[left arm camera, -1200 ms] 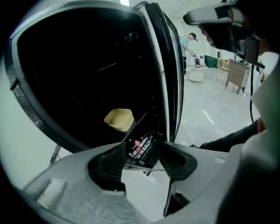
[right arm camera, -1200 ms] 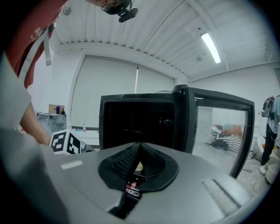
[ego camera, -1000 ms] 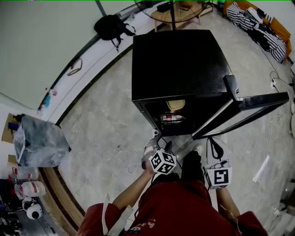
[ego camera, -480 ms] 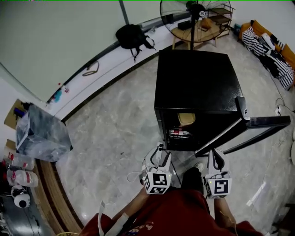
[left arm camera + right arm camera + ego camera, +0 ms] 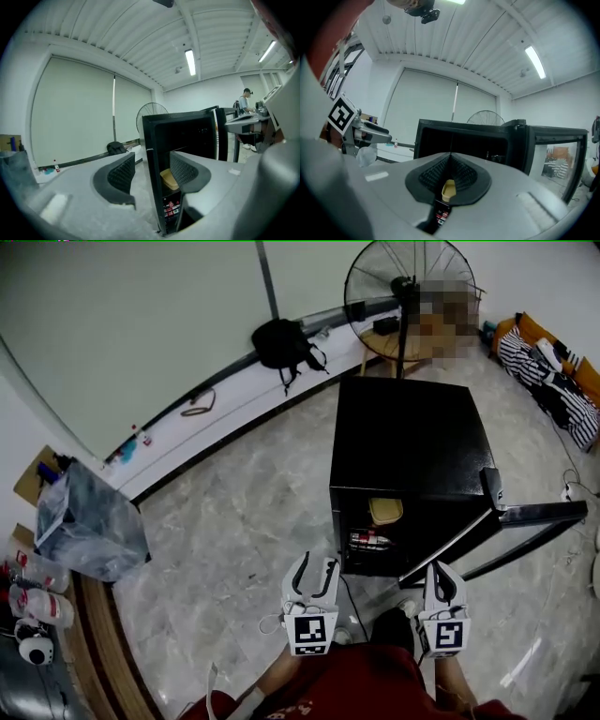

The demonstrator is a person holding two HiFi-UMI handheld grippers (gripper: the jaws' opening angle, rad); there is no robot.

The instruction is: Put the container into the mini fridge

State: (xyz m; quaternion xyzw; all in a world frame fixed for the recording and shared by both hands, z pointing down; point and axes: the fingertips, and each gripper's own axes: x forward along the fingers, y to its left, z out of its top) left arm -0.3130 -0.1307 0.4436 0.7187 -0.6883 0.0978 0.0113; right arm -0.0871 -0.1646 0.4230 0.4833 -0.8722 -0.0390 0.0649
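**Floor inventory, by count**
- Mini fridge (image 5: 403,442): one, black.
- Fridge door (image 5: 536,516): one.
- Container (image 5: 385,510): one, tan, inside the fridge.
- Red-labelled items (image 5: 368,539) on the shelf below it: number cannot be told.
- Grippers: two, the left gripper (image 5: 315,566) and the right gripper (image 5: 439,570).
- Marker cubes (image 5: 310,635): two, one per gripper.
- Standing fan (image 5: 405,282): one.
- Black bag (image 5: 281,341): one.
- Clear plastic sack (image 5: 89,521): one.
- Ceiling strip lights (image 5: 190,62): two in the left gripper view.
- Person (image 5: 244,104) in the background: one.
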